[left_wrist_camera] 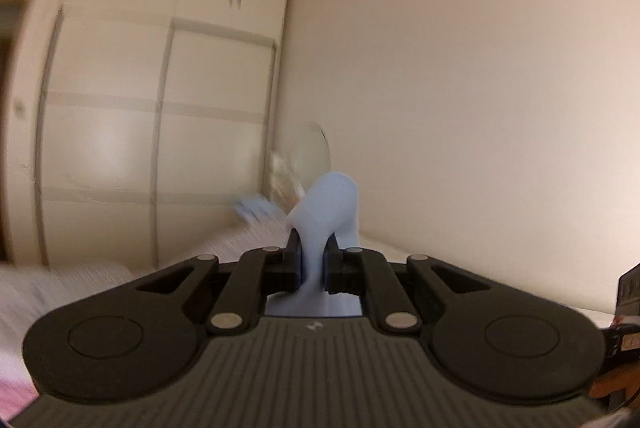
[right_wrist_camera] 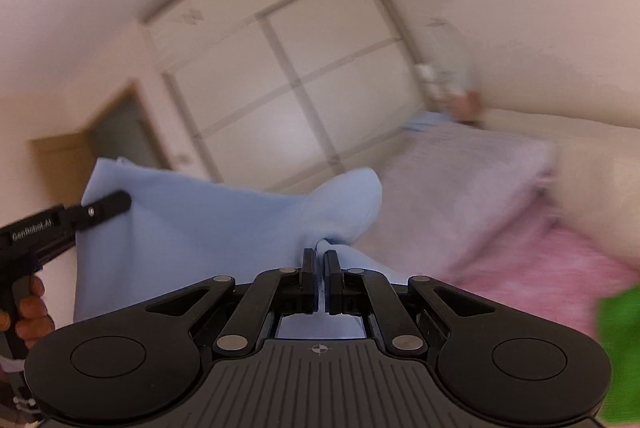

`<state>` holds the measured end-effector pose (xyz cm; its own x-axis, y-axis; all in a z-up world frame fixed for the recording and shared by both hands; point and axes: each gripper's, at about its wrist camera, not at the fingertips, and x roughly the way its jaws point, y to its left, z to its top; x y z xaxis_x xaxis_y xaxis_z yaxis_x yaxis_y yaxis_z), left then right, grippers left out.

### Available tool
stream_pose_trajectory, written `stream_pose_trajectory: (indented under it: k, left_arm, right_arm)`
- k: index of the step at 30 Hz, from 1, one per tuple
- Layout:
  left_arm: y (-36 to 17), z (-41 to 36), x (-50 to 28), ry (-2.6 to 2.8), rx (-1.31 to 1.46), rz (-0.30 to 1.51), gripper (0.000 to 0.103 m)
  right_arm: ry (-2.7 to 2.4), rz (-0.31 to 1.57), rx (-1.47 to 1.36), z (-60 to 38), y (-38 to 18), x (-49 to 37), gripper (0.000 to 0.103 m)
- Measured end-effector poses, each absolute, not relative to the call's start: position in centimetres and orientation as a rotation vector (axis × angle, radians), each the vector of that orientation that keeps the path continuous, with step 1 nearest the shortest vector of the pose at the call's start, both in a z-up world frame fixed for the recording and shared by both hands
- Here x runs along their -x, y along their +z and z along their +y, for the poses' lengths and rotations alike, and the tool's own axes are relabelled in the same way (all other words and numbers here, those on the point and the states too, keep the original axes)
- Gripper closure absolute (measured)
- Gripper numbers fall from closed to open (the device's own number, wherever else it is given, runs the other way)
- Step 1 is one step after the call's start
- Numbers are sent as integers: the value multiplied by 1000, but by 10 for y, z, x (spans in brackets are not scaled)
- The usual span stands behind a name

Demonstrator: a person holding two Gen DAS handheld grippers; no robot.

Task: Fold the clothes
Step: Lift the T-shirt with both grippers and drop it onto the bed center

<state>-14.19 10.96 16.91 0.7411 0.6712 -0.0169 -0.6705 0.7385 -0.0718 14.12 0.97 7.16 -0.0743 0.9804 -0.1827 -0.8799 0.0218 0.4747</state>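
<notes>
A light blue garment [right_wrist_camera: 192, 232] hangs in the air, stretched between both grippers above the bed. My left gripper [left_wrist_camera: 314, 264] is shut on a bunched fold of the blue garment [left_wrist_camera: 330, 211], which pokes up past its fingertips. In the right wrist view my right gripper [right_wrist_camera: 320, 268] is shut on another edge of the cloth, with a rounded fold bulging above the pads. The left gripper [right_wrist_camera: 108, 203] shows at that view's left edge, clamped on the garment's far corner, with a person's hand [right_wrist_camera: 28, 308] on its handle.
A bed with a pale striped cover [right_wrist_camera: 460, 179] and a pink blanket [right_wrist_camera: 532, 264] lies below. A green cloth [right_wrist_camera: 620, 348] sits at the right edge. A cream wardrobe [left_wrist_camera: 160, 99] fills the far wall, with blurred items [left_wrist_camera: 288, 175] in the corner.
</notes>
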Motion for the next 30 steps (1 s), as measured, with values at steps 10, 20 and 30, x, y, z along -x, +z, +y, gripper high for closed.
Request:
stream_pose_trajectory:
  k: [10,20,30]
  left_arm:
    - [128,94,293,1135,271,332,60]
    - [8,42,371,1340,546,693,63]
    - [-35,-52,365,1313,592,832,62]
  right_arm:
    - [1565,807,-23,92,71,-1,62]
    - [1605,912,441,60,-13,85,59]
    - [1592,977,689,-54,-69,144,59]
